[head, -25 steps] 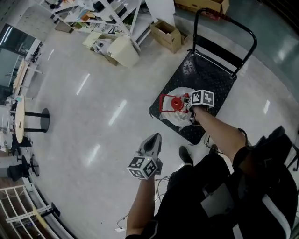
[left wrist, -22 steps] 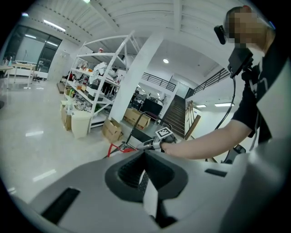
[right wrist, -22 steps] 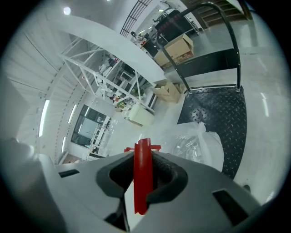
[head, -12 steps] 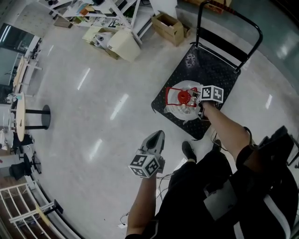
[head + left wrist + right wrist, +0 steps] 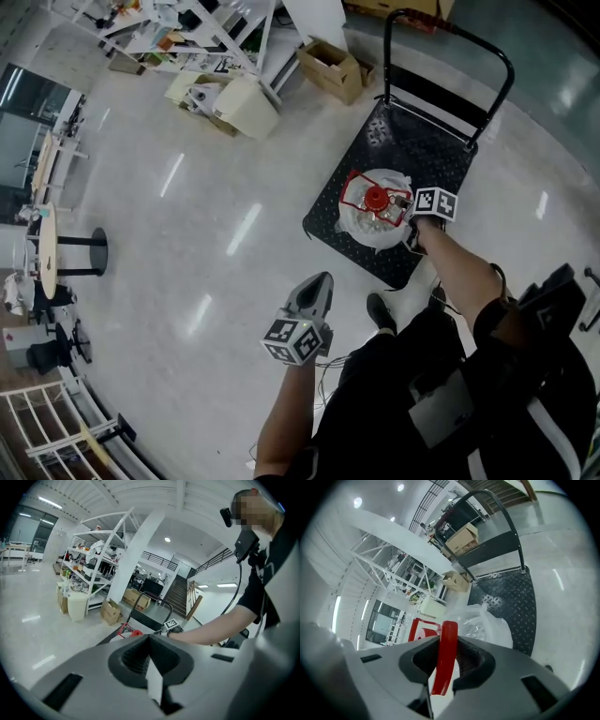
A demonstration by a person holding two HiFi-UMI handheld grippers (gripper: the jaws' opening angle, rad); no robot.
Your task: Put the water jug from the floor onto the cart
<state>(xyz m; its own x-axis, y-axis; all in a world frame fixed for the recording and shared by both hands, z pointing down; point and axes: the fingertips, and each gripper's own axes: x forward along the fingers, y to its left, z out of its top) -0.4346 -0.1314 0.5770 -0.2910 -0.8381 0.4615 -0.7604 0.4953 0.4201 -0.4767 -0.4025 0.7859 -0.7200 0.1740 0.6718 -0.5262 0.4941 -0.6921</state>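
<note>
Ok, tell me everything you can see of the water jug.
The water jug is a big clear plastic bottle, glinting, seen from above with a red cap at its middle and a red carry frame round the top. It stands upright at the near end of the cart, over its black checker-plate deck; whether its base rests there can't be told. The right gripper is shut on its red handle. Nothing else touches it.

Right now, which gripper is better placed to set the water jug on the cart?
Right. The right gripper grips the water jug's red handle over the cart; the left gripper hangs shut and empty over the floor.
</note>
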